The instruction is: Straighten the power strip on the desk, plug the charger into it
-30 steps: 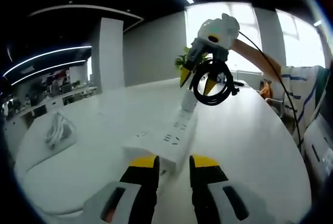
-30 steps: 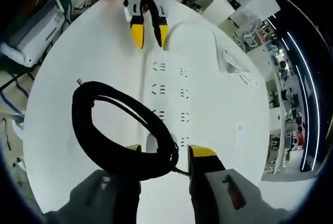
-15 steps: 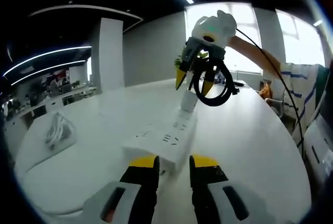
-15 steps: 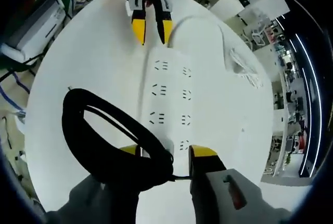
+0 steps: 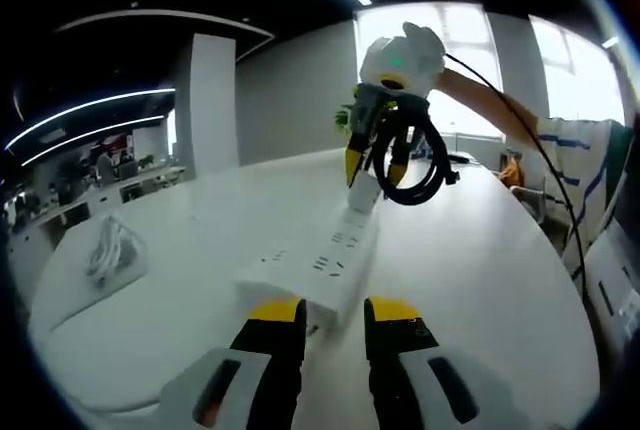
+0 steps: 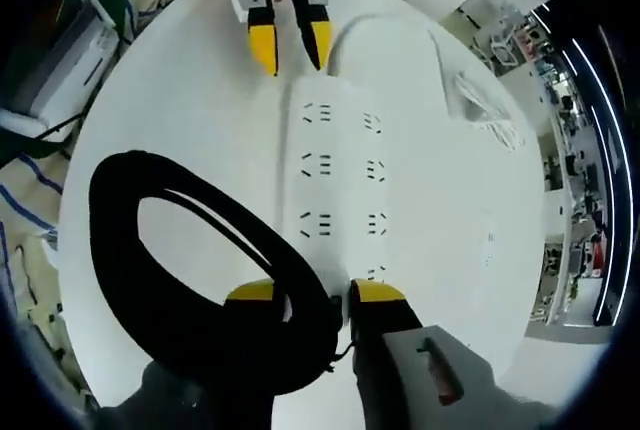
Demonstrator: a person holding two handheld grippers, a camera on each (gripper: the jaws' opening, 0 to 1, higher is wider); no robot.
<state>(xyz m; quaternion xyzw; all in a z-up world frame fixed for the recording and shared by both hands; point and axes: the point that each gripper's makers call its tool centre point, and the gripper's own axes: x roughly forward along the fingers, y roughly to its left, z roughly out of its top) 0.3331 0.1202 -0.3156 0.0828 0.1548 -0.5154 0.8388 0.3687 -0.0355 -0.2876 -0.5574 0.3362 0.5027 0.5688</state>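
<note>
A white power strip (image 5: pixel 322 263) lies lengthwise on the round white desk (image 5: pixel 470 280), with several socket pairs (image 6: pixel 342 165) facing up. My left gripper (image 5: pixel 333 311) is open, its yellow tips just short of the strip's near end. From the right gripper view the left gripper (image 6: pixel 290 42) sits at the cord end. My right gripper (image 5: pixel 374 178) hovers over the far end, shut on the charger's coiled black cable (image 5: pixel 418 162). A white charger block (image 5: pixel 362 194) stands under its tips. My right gripper (image 6: pixel 312 295) has the coil (image 6: pixel 118 165) running between its jaws, hiding the block.
A bundle of white cable (image 5: pixel 108 248) lies at the desk's left side, also visible as the white bundle (image 6: pixel 482 118). The strip's white cord (image 6: pixel 372 24) curves away near the left gripper. A person's arm and striped sleeve (image 5: pixel 565 142) reach in from the right. The desk edge (image 6: pixel 75 210) is close.
My right gripper has tilted more upright and come down a little over the white block at the strip's far end, the coil swinging with it. The left gripper and strip have stayed put.
</note>
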